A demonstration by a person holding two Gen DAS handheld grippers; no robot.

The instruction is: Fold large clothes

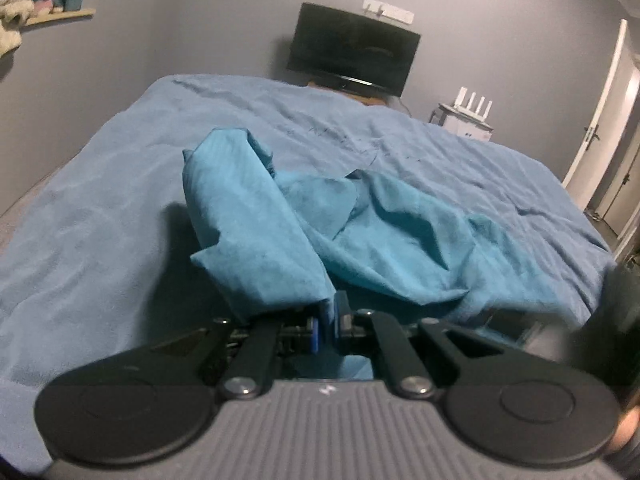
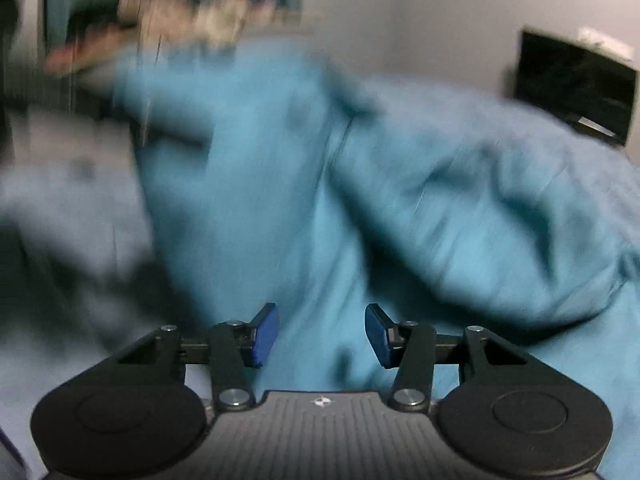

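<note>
A teal garment (image 1: 304, 216) lies crumpled on a bed with a light blue cover (image 1: 100, 200). My left gripper (image 1: 329, 326) is shut on an edge of the garment, which drapes up and forward from its blue pads. In the right wrist view the garment (image 2: 320, 184) fills the middle, heavily blurred by motion. My right gripper (image 2: 322, 334) is open, its blue pads (image 2: 264, 334) apart just above the cloth, holding nothing.
A dark TV (image 1: 352, 50) stands at the far end of the bed, also in the right wrist view (image 2: 576, 80). A white router (image 1: 474, 108) sits on a small stand. A white door (image 1: 600, 120) is at right. A shelf with clothes (image 1: 24, 12) hangs at upper left.
</note>
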